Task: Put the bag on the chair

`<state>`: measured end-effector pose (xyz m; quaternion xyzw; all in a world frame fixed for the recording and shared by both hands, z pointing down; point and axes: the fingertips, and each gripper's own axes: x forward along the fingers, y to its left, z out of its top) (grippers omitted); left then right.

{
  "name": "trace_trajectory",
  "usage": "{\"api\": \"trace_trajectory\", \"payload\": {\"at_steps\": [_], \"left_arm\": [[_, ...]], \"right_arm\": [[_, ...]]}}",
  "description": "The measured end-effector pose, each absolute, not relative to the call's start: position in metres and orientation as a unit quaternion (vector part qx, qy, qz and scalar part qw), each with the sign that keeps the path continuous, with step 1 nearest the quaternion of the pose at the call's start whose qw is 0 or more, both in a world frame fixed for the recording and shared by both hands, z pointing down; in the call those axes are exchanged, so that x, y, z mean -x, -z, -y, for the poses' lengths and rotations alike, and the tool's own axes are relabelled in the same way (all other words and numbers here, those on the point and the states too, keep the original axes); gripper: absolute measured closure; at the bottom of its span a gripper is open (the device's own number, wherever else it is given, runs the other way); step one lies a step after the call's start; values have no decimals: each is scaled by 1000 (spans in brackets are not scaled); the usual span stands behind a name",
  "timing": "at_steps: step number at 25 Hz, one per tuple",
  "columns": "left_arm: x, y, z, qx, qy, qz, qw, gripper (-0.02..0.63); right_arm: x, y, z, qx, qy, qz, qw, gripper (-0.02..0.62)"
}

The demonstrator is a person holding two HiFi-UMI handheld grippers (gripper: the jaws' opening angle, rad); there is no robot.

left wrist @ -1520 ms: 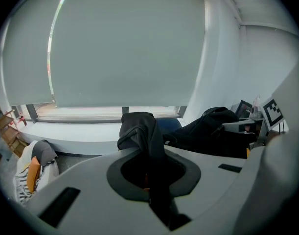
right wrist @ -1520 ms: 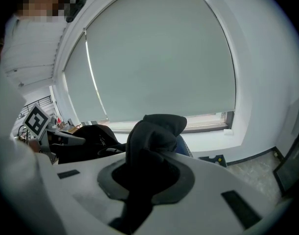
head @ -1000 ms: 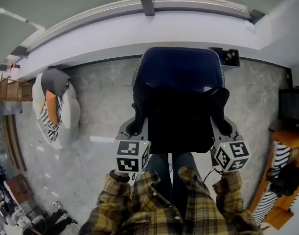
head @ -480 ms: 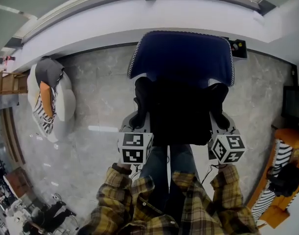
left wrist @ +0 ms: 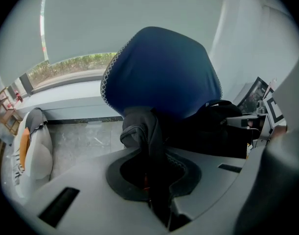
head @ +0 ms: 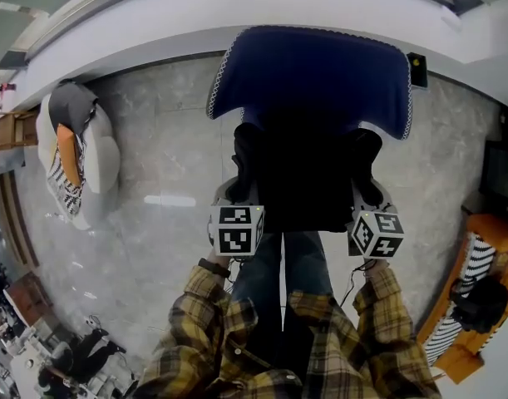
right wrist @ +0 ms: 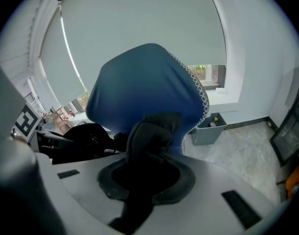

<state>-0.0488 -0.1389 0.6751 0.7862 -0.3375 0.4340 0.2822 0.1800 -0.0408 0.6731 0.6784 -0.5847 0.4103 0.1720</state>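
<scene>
A black bag (head: 303, 181) hangs between my two grippers, right in front of the blue chair (head: 312, 73). My left gripper (head: 235, 196) is shut on the bag's left strap (left wrist: 142, 131), which runs down between its jaws. At the bag's other side, the right strap (right wrist: 151, 131) is pinched in my right gripper (head: 370, 194). The blue chair back (left wrist: 159, 72) fills the middle of the left gripper view, with the bag's dark body (left wrist: 213, 131) to its right. In the right gripper view the chair (right wrist: 139, 82) rises just behind the strap. The jaw tips are hidden under the fabric.
A white seat with an orange and striped cushion (head: 71, 165) stands on the grey stone floor at the left. A grey bin (right wrist: 208, 129) sits beside the chair by the wall. Orange furniture (head: 478, 306) and a dark screen (head: 503, 173) line the right side.
The bag and both grippers have moved forward toward the chair, which now looks larger and closer. Both grips on the straps are unchanged.
</scene>
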Motion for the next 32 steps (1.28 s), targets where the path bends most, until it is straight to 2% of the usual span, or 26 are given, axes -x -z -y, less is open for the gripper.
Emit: {"api": "trace_trajectory", "payload": {"at_steps": [19,26,32], "left_arm": [[51,-732,150,-778,-432,358,282,565],[56,-750,150,-775,-432,372,274,565],[61,-762,154,-763,-436,389,277,563]], "right_arm": [[-186,-741,39,-669,-386,588,239,520],[-189,-761,31,-664,-380,588,262,499],[-186,-778,26,-645,-442,572,248,454]]}}
